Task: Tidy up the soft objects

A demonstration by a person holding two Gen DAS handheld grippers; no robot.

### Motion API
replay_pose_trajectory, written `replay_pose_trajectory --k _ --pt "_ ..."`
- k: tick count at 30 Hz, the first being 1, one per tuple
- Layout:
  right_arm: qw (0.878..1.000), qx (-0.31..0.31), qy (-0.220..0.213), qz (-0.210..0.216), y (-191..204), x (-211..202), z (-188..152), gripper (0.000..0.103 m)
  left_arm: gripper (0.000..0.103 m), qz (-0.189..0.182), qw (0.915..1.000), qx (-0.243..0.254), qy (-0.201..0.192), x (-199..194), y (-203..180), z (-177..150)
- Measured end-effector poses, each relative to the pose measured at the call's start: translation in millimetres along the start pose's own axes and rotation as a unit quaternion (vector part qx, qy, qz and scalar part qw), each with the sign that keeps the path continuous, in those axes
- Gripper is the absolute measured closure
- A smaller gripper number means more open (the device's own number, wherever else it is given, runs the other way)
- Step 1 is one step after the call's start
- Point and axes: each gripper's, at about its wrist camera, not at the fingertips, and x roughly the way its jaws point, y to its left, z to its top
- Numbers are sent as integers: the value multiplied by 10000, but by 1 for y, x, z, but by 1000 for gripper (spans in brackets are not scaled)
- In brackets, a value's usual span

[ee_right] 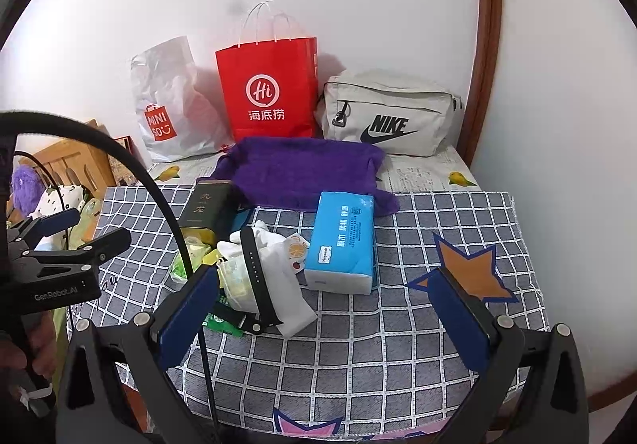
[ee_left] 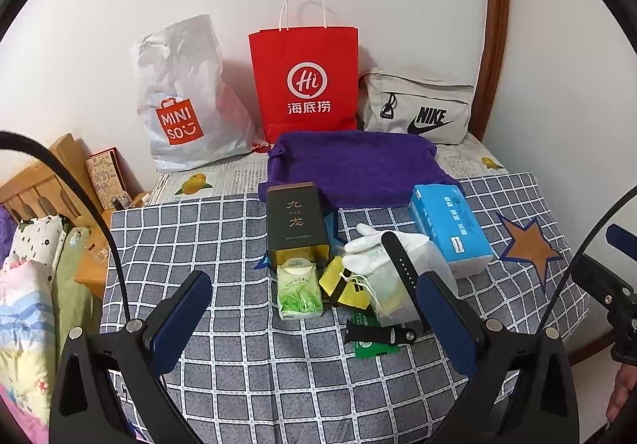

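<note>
Both my grippers, left and right, hang with jaws wide apart, holding nothing. A watch strap lies across the white glove, between tea tin and tissue pack.

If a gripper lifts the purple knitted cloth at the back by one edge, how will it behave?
The purple knitted cloth would probably sag and unfold, since it lies limp with drooping corners. It looks light for its spread. Its fuzzy knit should grip well, though its front edge touches the blue tissue pack and might nudge it.
</note>
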Motion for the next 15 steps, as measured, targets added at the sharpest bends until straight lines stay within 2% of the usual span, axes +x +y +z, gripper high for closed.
replay_pose_trajectory --k 15 --pt "10000 41 -77 40 1 -4 -5 0 0 7 10000 49 35 0 -3 -6"
